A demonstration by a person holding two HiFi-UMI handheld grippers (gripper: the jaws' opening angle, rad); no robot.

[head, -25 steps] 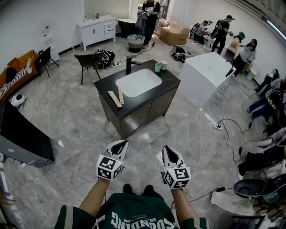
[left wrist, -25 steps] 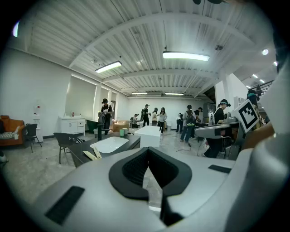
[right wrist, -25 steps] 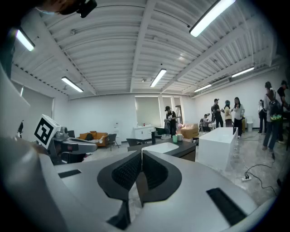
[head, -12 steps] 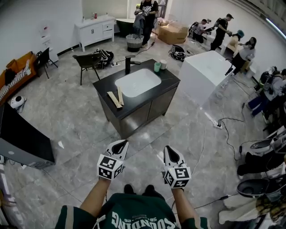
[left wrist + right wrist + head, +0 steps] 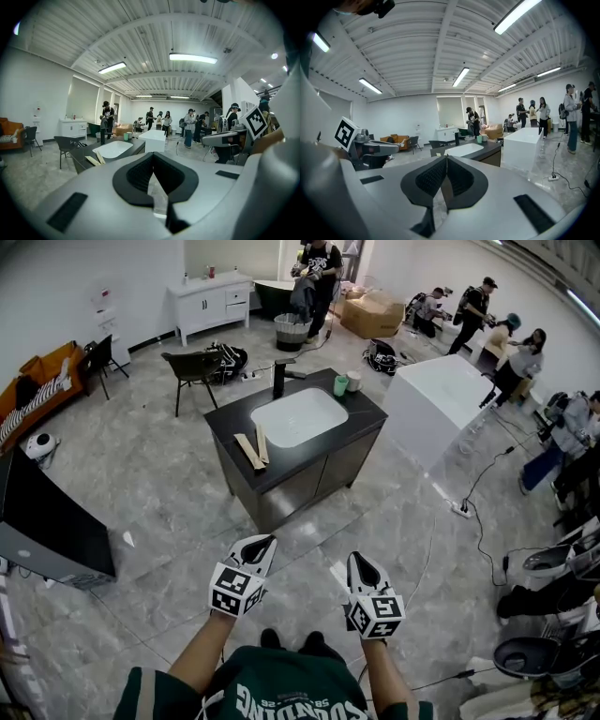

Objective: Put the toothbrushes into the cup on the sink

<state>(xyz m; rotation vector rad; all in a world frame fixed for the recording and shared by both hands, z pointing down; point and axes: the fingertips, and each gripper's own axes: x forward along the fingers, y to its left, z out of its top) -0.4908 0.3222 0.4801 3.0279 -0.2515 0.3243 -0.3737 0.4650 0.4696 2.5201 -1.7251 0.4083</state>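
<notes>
Scarcely anything — sink (image 5: 300,418) sits slightly lower (rightward too).

On the sink cabinet (image 5: 314,470), the two pale toothbrushes (image 5: 251,448) lying left of the basin are too small in the head view to tell which end carries bristles. At the cabinet's far right corner, the green cup (image 5: 341,385) and the pale cup (image 5: 353,381) beside it are too small to show what is inside. In the left gripper view the left gripper (image 5: 153,154) hides much of the cabinet's lower part with its own body, and the right gripper (image 5: 446,158) does likewise in its view. Well left of the cabinet, a dark screen (image 5: 47,526) and an orange sofa (image 5: 37,381) are cut by the head view's edge. On the cabinet's near side, the person's forearms (image 5: 202,662) run off the bottom edge.
</notes>
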